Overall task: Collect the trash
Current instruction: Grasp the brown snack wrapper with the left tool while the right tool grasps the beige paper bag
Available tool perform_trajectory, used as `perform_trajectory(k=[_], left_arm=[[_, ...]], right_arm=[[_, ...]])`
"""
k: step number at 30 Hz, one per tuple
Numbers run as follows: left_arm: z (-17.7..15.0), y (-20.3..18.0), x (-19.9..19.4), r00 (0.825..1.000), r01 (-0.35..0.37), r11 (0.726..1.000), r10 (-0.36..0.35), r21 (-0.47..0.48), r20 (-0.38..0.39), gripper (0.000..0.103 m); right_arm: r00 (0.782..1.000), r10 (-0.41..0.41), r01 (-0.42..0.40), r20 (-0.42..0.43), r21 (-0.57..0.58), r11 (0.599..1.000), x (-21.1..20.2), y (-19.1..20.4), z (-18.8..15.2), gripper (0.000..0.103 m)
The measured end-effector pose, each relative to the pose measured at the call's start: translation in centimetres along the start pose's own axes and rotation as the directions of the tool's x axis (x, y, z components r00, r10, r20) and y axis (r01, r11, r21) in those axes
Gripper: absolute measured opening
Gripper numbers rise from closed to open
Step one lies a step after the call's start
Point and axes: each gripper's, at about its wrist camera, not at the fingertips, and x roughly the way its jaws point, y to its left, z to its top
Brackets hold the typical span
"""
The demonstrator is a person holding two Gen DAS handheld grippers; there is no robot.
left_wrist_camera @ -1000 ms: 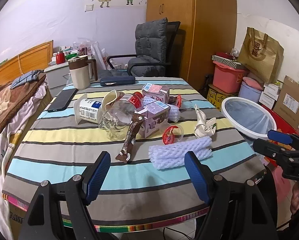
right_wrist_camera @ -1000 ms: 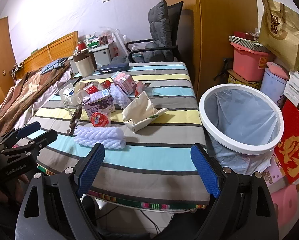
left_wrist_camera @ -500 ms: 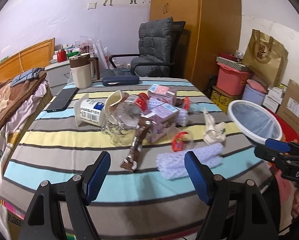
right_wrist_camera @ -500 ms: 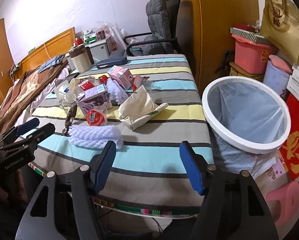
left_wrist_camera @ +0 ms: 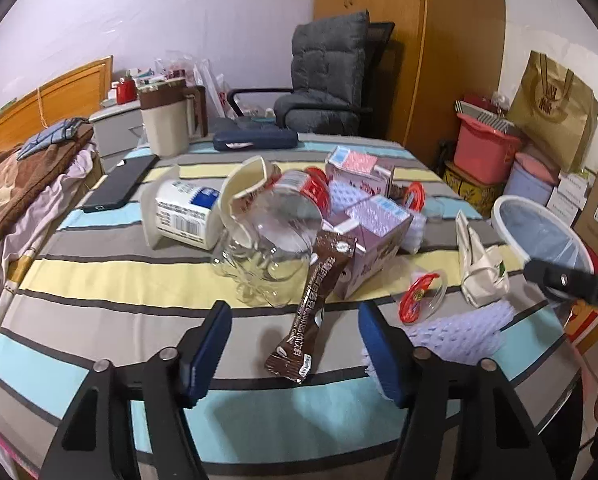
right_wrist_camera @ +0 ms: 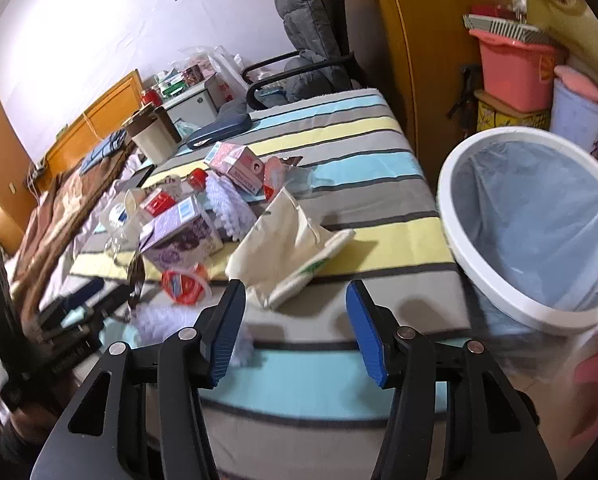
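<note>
Both grippers hover over the littered striped table [left_wrist_camera: 111, 280], jaws closing, nothing pinched.

The left gripper [left_wrist_camera: 295, 344] brackets the brown wrapper [left_wrist_camera: 315, 292], pads clear of it; only this view shows the clear bottle [left_wrist_camera: 271, 240] and the phone [left_wrist_camera: 119, 184] plainly. The right gripper [right_wrist_camera: 295, 324] points at the cream pouch [right_wrist_camera: 287, 252], which lies just ahead of its spread pads. Its view alone looks into the lined white bin [right_wrist_camera: 539, 220] beside the table's edge.
</note>
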Motion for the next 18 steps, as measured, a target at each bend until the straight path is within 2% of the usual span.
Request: perform_trajectory(k=[6, 8, 10, 11, 12, 13, 15, 18], left_arm=[[-0.4, -0.3, 1.3, 0.999, 0.005, 1.000, -0.005, 0.010, -0.037, 0.046], [-0.6, -0.3, 1.7, 0.998, 0.011, 1.000, -0.010, 0.008, -0.055, 0.036], [-0.7, -0.5, 1.8, 0.998, 0.011, 1.000, -0.010, 0.014, -0.063, 0.027], [-0.7, -0.5, 1.7, 0.998, 0.011, 1.000, -0.010, 0.017, -0.064, 0.024], [-0.8, -0.5, 1.6, 0.998, 0.012, 1.000, -0.011, 0.019, -0.064, 0.024], [-0.8, -0.6, 1.3, 0.998, 0.015, 1.000, -0.014, 0.021, -0.058, 0.022], [-0.8, -0.7, 0.8, 0.999, 0.013, 1.000, -0.012, 0.024, -0.048, 0.018], [-0.6, -0.7, 0.1, 0.999, 0.016, 1.000, -0.015, 0.022, -0.037, 0.017]], right_arm=[[0.999, -0.002, 0.004, -0.044, 0.048, 0.999, 2.0, -0.4, 0.4, 0.048], [0.998, 0.000, 0.005, -0.069, 0.068, 0.998, 2.5, -0.7, 0.4, 0.047], [0.996, 0.002, 0.006, -0.092, 0.079, 0.997, 3.0, -0.8, 0.3, 0.042], [0.995, 0.007, 0.002, -0.102, 0.086, 0.996, 3.2, -0.9, 0.2, 0.036], [0.994, 0.019, -0.009, -0.108, 0.096, 0.995, 3.2, -1.0, 0.0, 0.029], [0.994, 0.027, -0.016, -0.108, 0.104, 0.994, 3.1, -1.1, 0.1, 0.028], [0.995, 0.025, -0.015, -0.098, 0.104, 0.994, 2.8, -1.1, 0.2, 0.017], [0.998, 0.016, -0.010, -0.066, 0.096, 0.995, 1.7, -1.1, 0.3, 0.012]])
